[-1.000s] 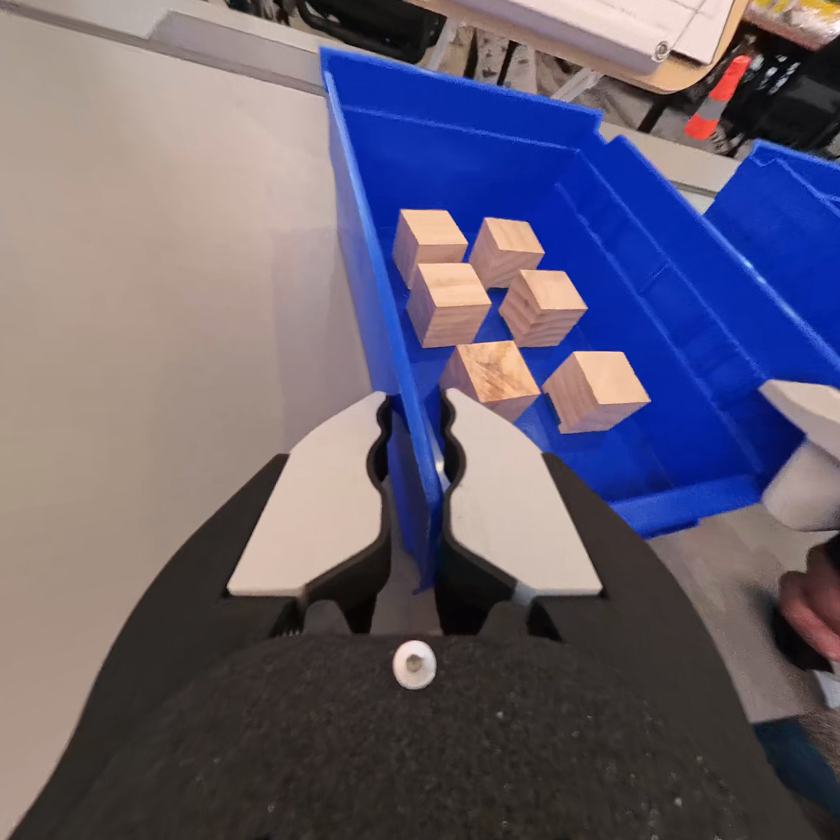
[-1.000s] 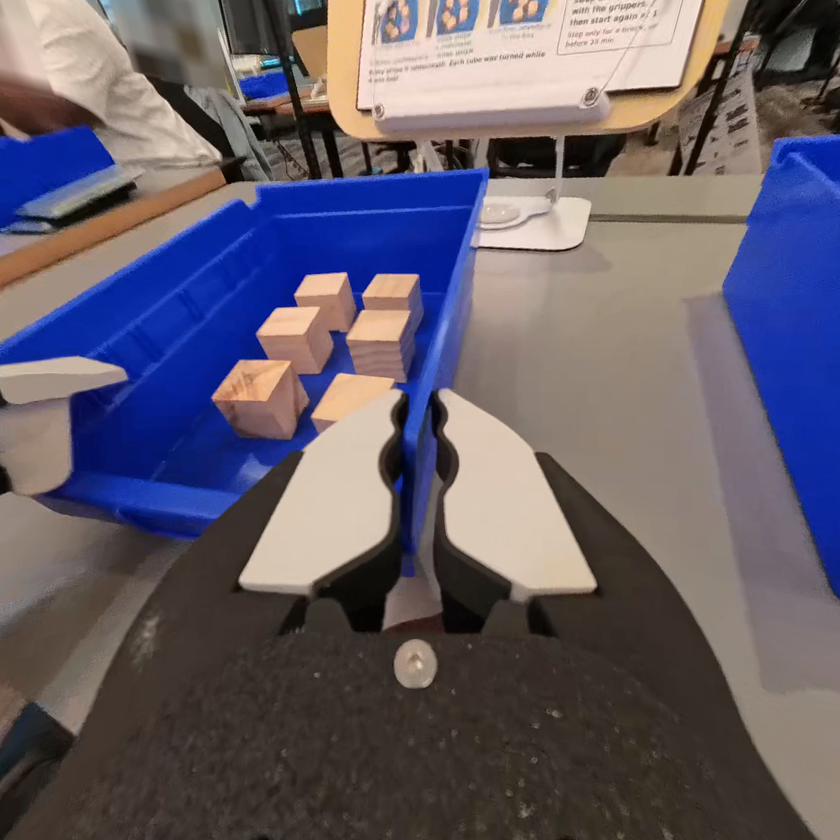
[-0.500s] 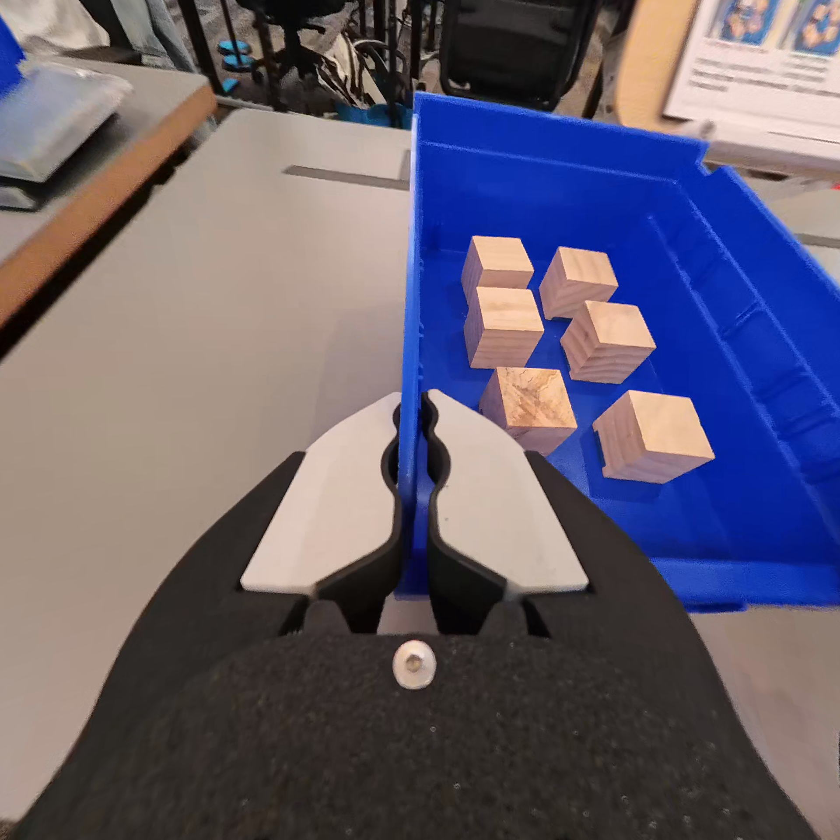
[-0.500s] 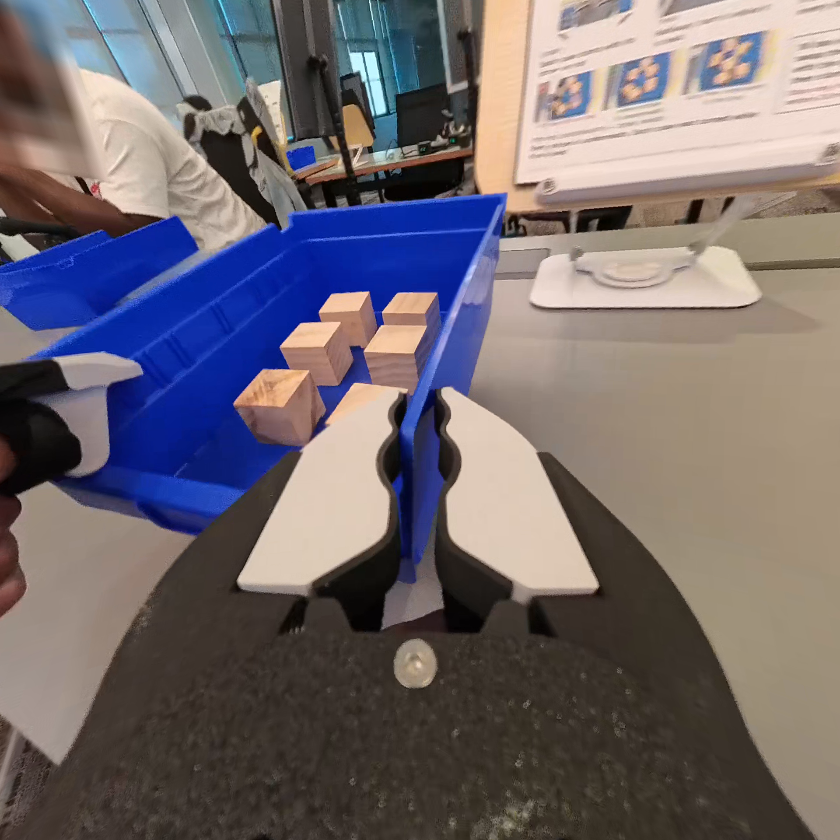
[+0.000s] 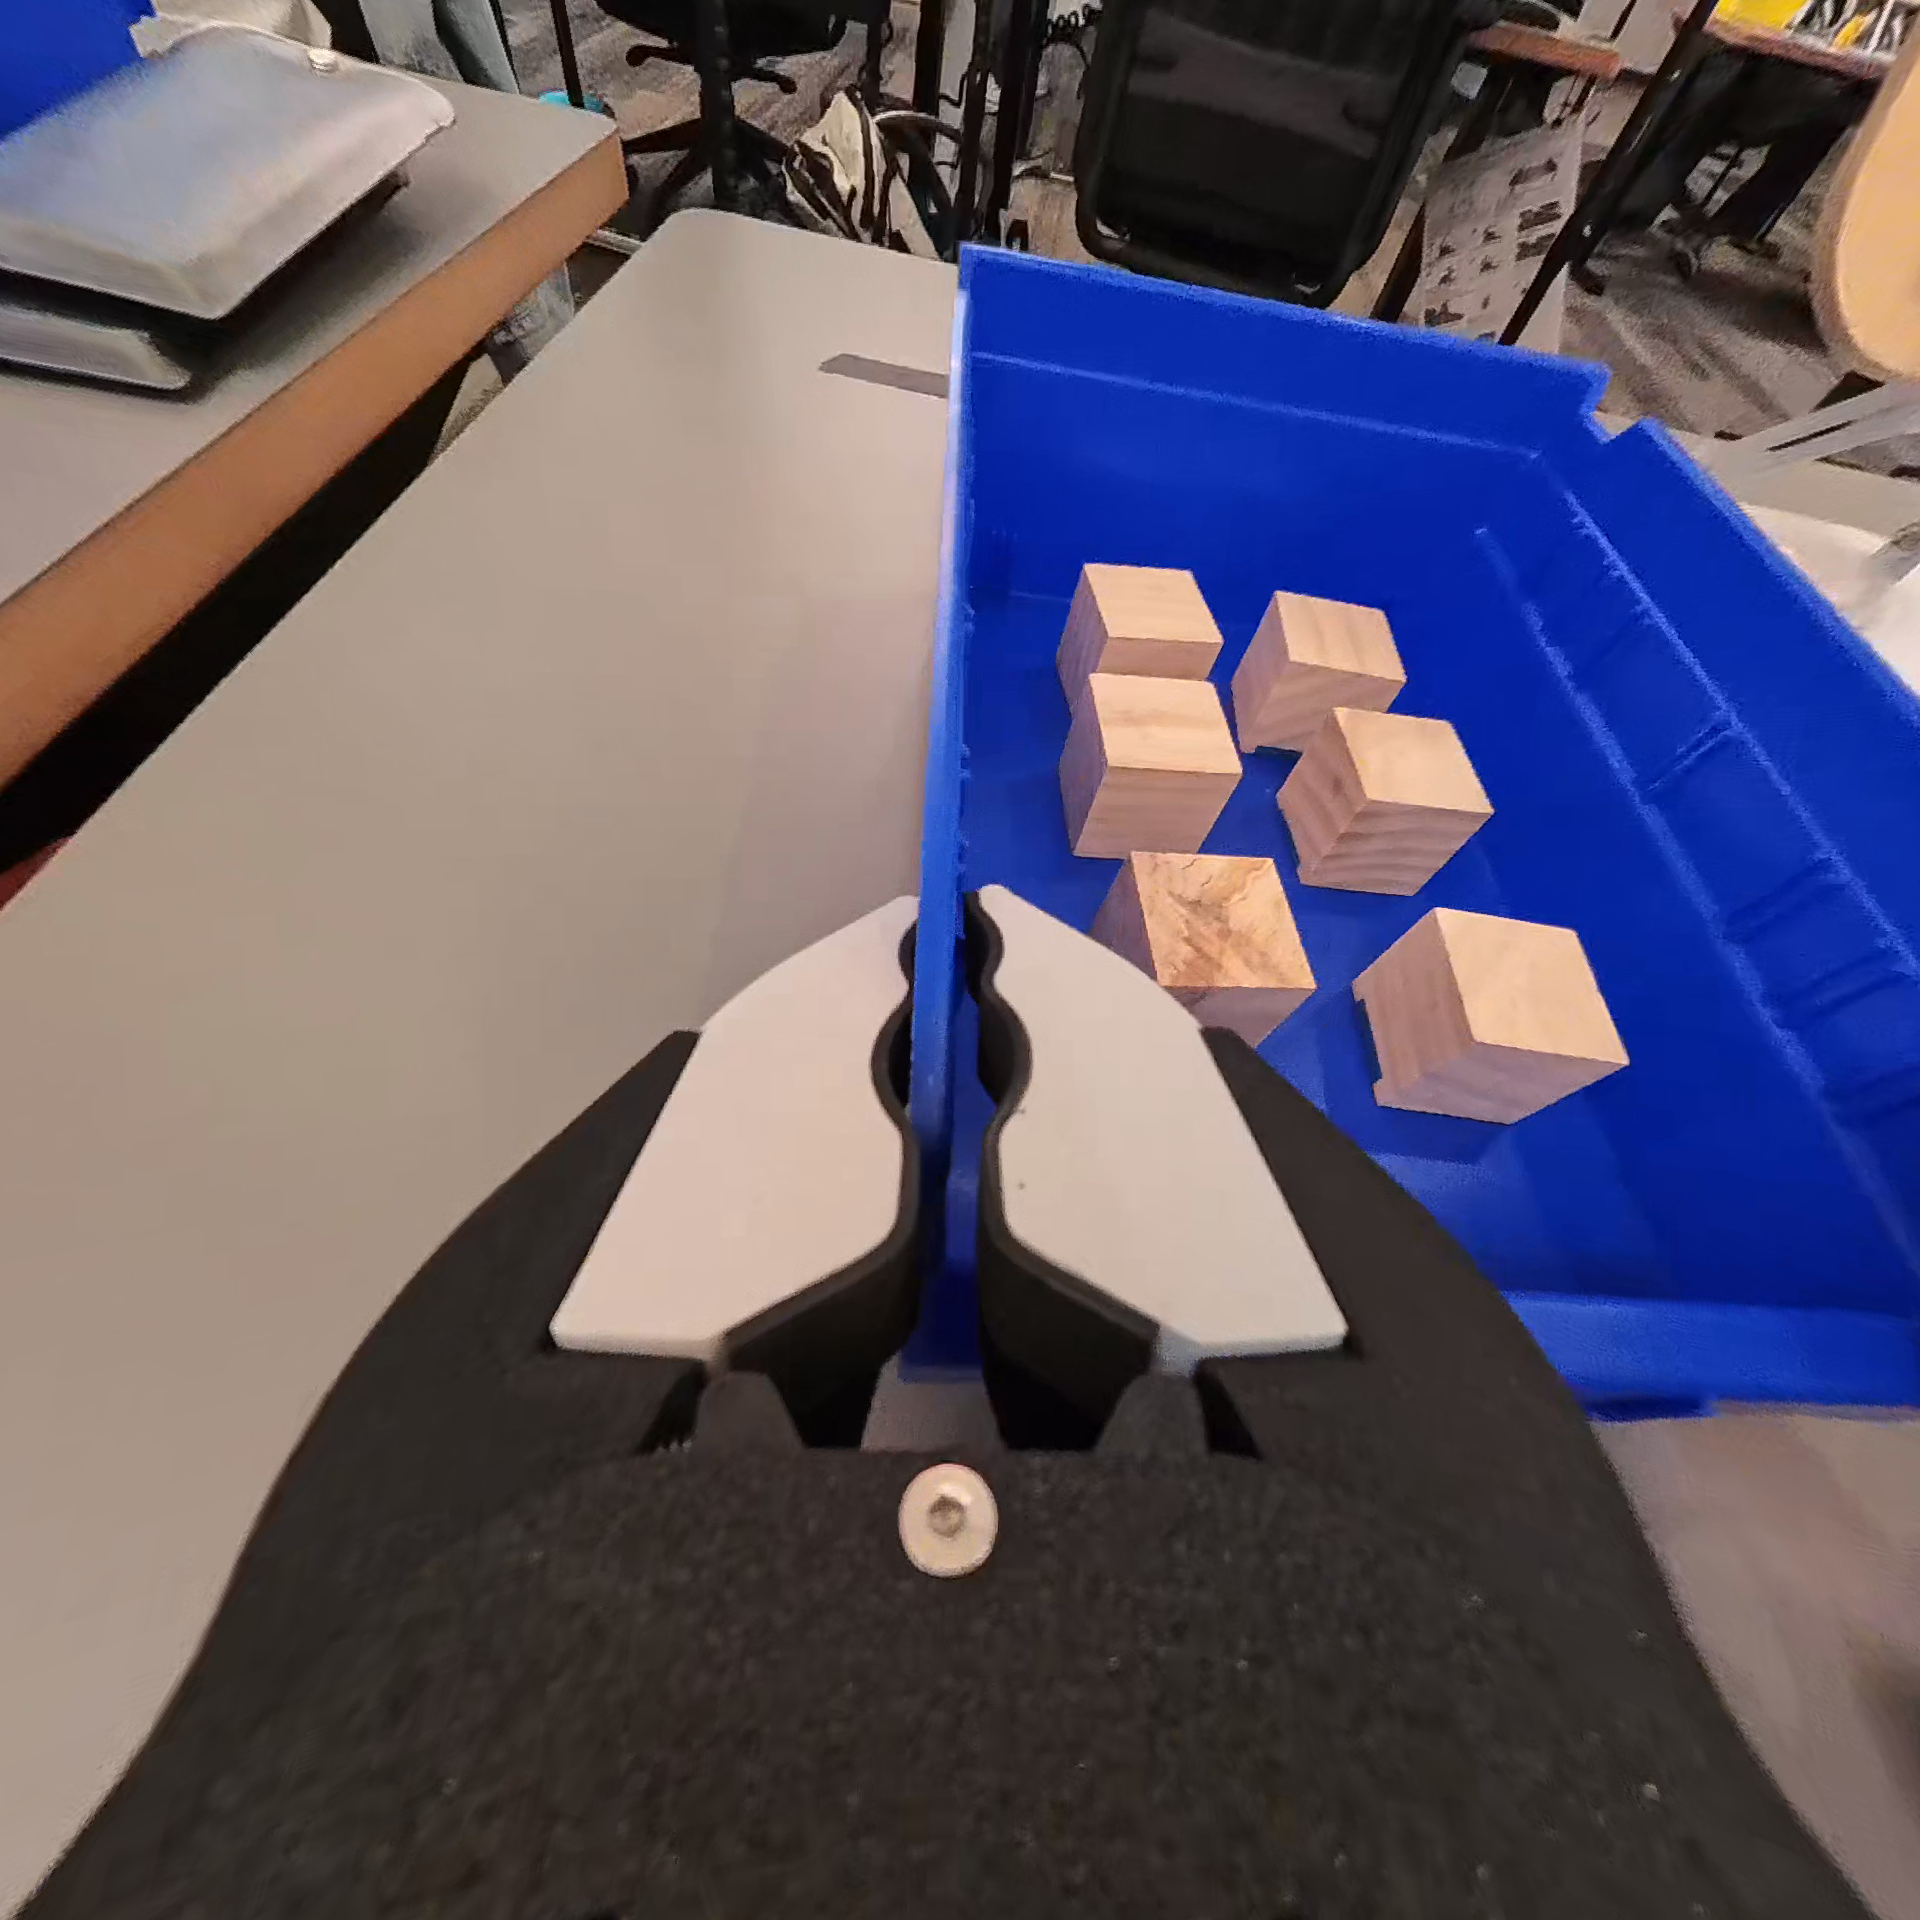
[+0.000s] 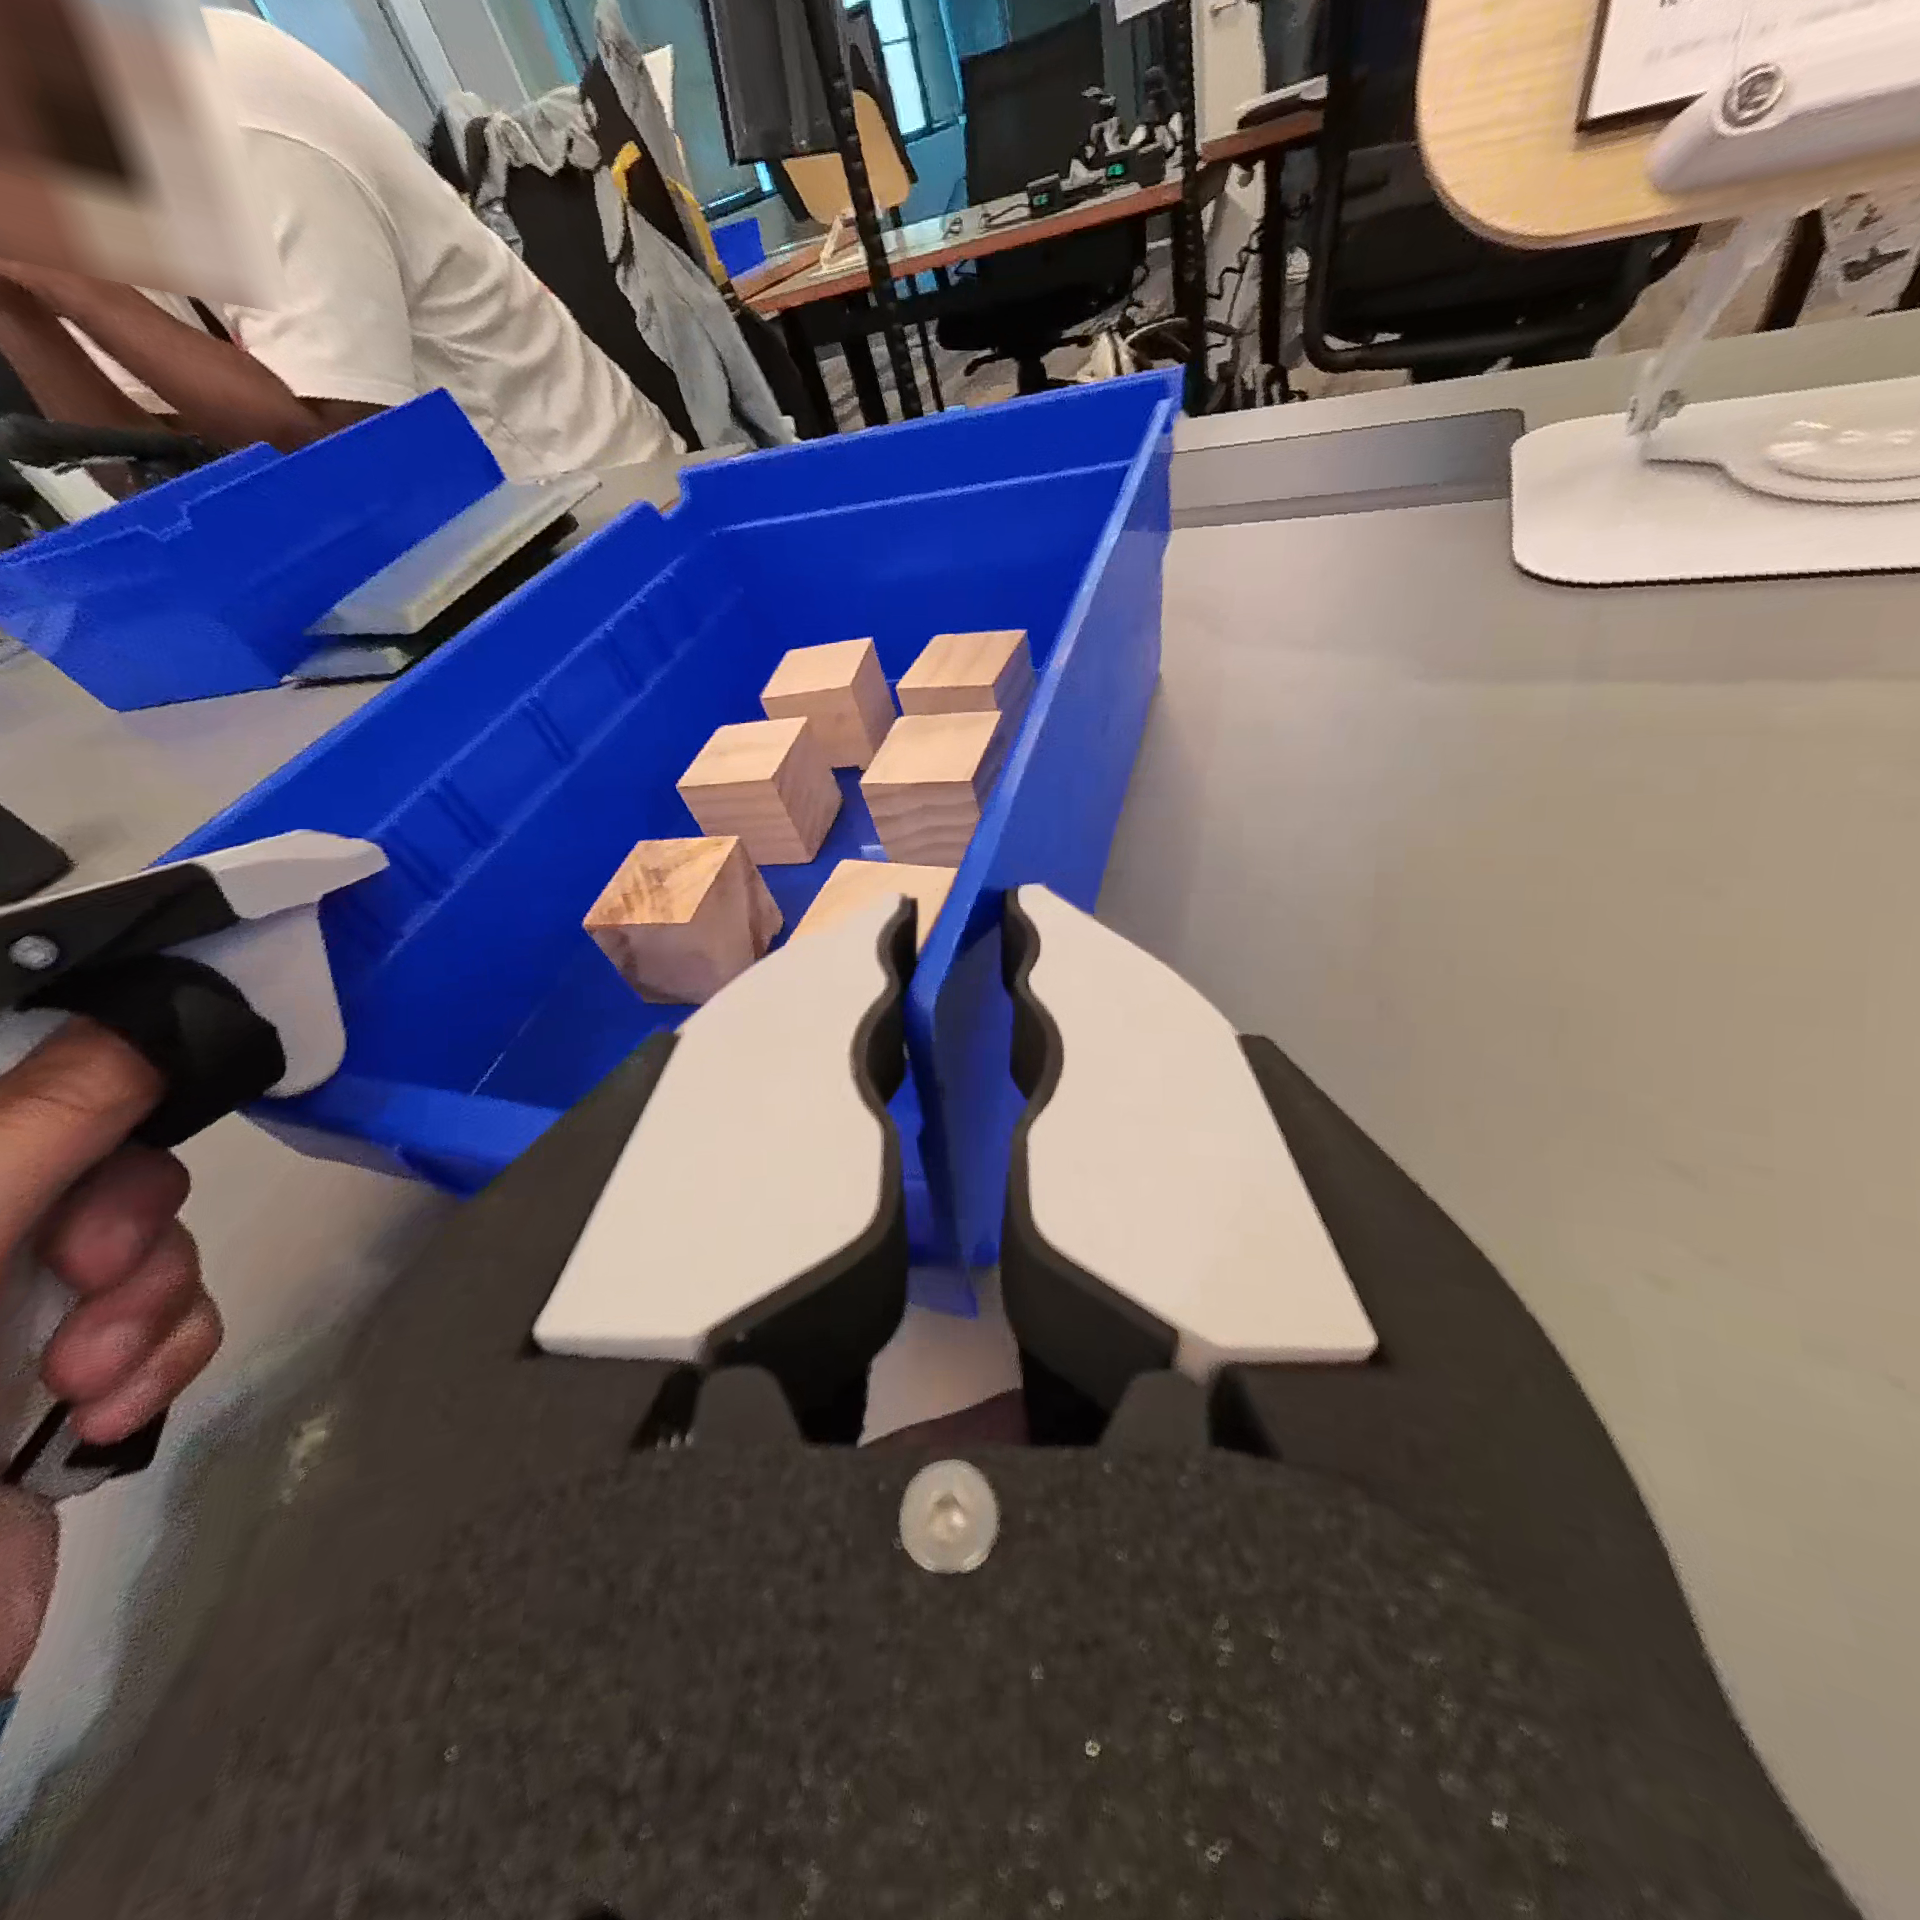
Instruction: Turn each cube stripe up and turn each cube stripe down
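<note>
The left gripper [image 5: 943,914] is clamped on the left side wall of the blue bin [image 5: 1714,727], one finger outside over the grey table [image 5: 468,831] and the other inside the bin. The right gripper [image 6: 958,914] is likewise clenched on the opposite side wall, its jaws pinching the thin plastic near the bin's front corner. Six wooden cubes are seen on the bin floor, none between either pair of jaws. In the left wrist view the nearest cube [image 5: 1216,925], darker and heavily grained, lies just beside the inner finger; another cube [image 5: 1496,1013] sits to its right, apart from it. Farther in, four cubes [image 5: 1153,769] are grouped in two close pairs. No stripe can be made out on any upward face. In the right wrist view the left gripper is visible at the left edge, held by a hand [image 6: 73,1226] at the bin's far wall. Beyond, a second blue bin [image 6: 208,582] and a white stand base [image 6: 1714,499] rest on the table.
</note>
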Tool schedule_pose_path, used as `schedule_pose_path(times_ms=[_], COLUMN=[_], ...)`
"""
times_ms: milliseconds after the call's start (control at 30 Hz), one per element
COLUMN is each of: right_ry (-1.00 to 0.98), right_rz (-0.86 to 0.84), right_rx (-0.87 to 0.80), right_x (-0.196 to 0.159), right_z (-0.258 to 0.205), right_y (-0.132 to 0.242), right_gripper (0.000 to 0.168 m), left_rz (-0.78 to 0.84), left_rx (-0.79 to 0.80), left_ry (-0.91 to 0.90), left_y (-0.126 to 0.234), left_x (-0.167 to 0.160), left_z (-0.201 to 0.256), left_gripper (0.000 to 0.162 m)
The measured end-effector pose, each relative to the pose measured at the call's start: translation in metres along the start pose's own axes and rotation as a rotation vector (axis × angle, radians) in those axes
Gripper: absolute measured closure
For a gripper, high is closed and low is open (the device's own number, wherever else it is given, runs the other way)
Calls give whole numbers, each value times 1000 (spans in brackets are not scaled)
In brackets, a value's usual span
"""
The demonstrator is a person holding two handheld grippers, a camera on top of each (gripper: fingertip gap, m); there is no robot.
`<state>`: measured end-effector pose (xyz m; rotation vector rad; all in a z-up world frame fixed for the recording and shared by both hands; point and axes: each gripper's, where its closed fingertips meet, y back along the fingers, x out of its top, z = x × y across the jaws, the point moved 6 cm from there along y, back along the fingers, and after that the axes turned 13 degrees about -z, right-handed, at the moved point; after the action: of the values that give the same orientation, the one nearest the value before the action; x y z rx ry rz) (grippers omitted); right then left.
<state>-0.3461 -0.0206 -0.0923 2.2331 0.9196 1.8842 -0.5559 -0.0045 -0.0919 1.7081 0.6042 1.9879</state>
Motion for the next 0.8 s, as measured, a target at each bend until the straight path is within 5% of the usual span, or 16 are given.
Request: schedule_pose_path(times_ms=[100,200,267,367,567,800], right_ry=[39,94,125,299,435,211], right_rz=[-31,-181,-215,-197,-71,-44], right_rx=[69,286,363,417,156,135], right_x=[0,6,15,22,8,10], right_z=[0,5,23,67,199,269], right_y=[1,18,42,84,141,154], right_gripper=[148,141,123,123,112,108], left_rz=[-2,-66,-52,51,14,0], left_rx=[-29,-38,-19,-5,-377,-422], left_ry=[6,2,33,55,-37,-247], left_y=[-2,0,18,60,74,40], left_x=[2,-1,0,4,-33,-77], left_z=[-3,-8,-13,-1,149,263], left_gripper=[157,130,122,114,105,106])
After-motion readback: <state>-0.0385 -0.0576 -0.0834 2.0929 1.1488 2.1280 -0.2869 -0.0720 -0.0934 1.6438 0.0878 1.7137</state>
